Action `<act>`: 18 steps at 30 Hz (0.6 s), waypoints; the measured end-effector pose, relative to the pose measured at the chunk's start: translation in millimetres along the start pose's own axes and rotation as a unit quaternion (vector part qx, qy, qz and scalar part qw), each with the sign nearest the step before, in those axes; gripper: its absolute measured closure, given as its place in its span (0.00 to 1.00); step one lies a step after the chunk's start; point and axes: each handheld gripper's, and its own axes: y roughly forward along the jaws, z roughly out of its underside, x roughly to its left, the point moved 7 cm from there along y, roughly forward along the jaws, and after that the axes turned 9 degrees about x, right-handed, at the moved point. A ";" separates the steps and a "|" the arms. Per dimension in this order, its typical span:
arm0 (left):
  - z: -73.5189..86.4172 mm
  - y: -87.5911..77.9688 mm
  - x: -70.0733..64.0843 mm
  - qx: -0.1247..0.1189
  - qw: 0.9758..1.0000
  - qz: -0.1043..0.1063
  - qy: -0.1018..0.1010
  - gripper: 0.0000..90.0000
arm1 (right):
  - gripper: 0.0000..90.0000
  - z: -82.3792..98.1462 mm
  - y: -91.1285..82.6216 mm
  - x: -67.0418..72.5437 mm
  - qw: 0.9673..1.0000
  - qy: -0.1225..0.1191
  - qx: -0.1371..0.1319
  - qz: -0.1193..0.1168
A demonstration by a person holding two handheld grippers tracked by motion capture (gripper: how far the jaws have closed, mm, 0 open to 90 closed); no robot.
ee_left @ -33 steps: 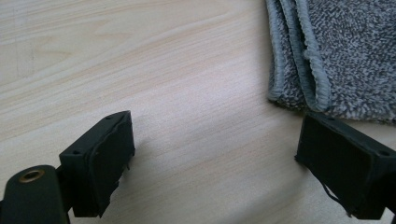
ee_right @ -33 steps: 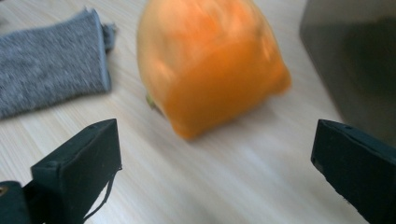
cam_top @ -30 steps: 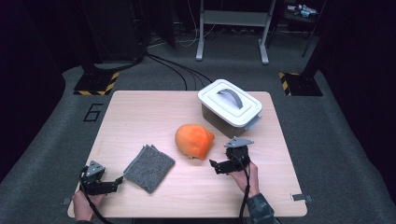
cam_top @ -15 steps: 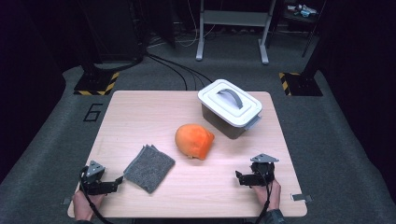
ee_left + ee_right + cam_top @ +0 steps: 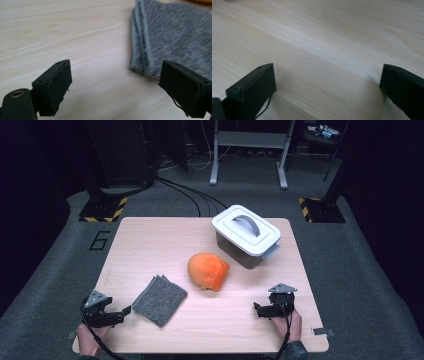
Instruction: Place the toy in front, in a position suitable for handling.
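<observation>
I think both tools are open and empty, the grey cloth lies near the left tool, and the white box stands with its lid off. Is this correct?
Not fully. The white box has its lid on, as the high view shows. The rest holds: the left tool and right tool are open and empty, and the grey cloth lies near the left tool.

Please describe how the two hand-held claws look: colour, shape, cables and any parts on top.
Both the left claw and the right claw are black, each with two blocky, flat-faced jaws. A grey three-cornered plate sits on top of each. A thin black cable trails back from each along the person's hand. No sleeve is clearly visible.
</observation>
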 end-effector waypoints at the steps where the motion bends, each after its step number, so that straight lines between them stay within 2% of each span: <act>1: -5.5 0.1 -8.5 -0.001 1.000 0.009 -0.003 0.12 | 0.00 -0.1 0.1 0.1 1.000 0.002 -0.001 0.002; 2: -5.5 0.1 -8.5 -0.001 1.000 0.009 -0.003 0.12 | 0.00 -0.1 0.1 0.1 1.000 0.002 -0.001 0.002; 3: -12.2 0.9 -17.7 -0.004 1.000 0.016 -0.006 0.12 | 0.00 -0.7 0.6 -0.2 1.000 0.010 -0.001 0.004; 5: -18.7 3.9 -28.5 -0.002 1.000 0.021 -0.003 0.12 | 0.00 -0.1 0.3 -1.0 1.000 0.002 0.001 0.002; 6: -18.7 3.9 -28.5 -0.002 1.000 0.021 -0.003 0.12 | 0.00 -0.1 0.3 -1.0 1.000 0.002 0.001 0.002; 7: -23.4 10.9 -40.7 0.009 0.999 0.033 -0.003 0.12 | 0.00 -0.8 0.7 -0.8 1.000 0.006 0.000 0.002; 8: -23.4 10.9 -40.7 0.009 0.999 0.033 -0.003 0.12 | 0.00 -0.8 0.7 -0.8 1.000 0.006 0.000 0.002; 9: -28.4 17.3 -53.7 0.014 0.999 0.037 0.005 0.12 | 0.00 -0.7 0.6 -1.2 1.000 0.004 -0.001 0.002; 10: -28.4 17.3 -53.7 0.014 0.999 0.037 0.005 0.12 | 0.00 -0.7 0.6 -1.2 1.000 0.004 -0.001 0.002; 11: -34.4 23.2 -66.5 0.015 0.999 0.039 0.013 0.12 | 0.00 -0.7 0.6 -1.2 1.000 0.004 -0.002 0.002; 12: -34.4 23.2 -66.5 0.015 0.999 0.039 0.013 0.12 | 0.00 -0.7 0.6 -1.2 1.000 0.004 -0.002 0.002; 13: -39.2 30.7 -78.0 0.025 0.998 0.047 0.020 0.12 | 0.00 -0.7 0.6 -1.3 1.000 0.004 -0.002 0.002; 14: -39.2 30.7 -78.0 0.025 0.998 0.047 0.020 0.12 | 0.00 -0.7 0.6 -1.3 1.000 0.004 -0.002 0.002; 15: -43.0 39.0 -87.3 0.039 0.998 0.043 0.033 0.12 | 0.01 -0.3 0.1 -0.9 1.000 0.011 -0.001 0.002; 17: -44.8 42.3 -91.0 0.044 0.998 0.038 0.038 0.13 | 0.01 -0.2 -0.1 -1.2 1.000 0.011 -0.002 0.003; 18: -47.1 49.2 -93.5 0.059 0.997 0.034 0.044 0.15 | 0.01 0.1 -0.2 -2.0 1.000 0.008 -0.002 0.005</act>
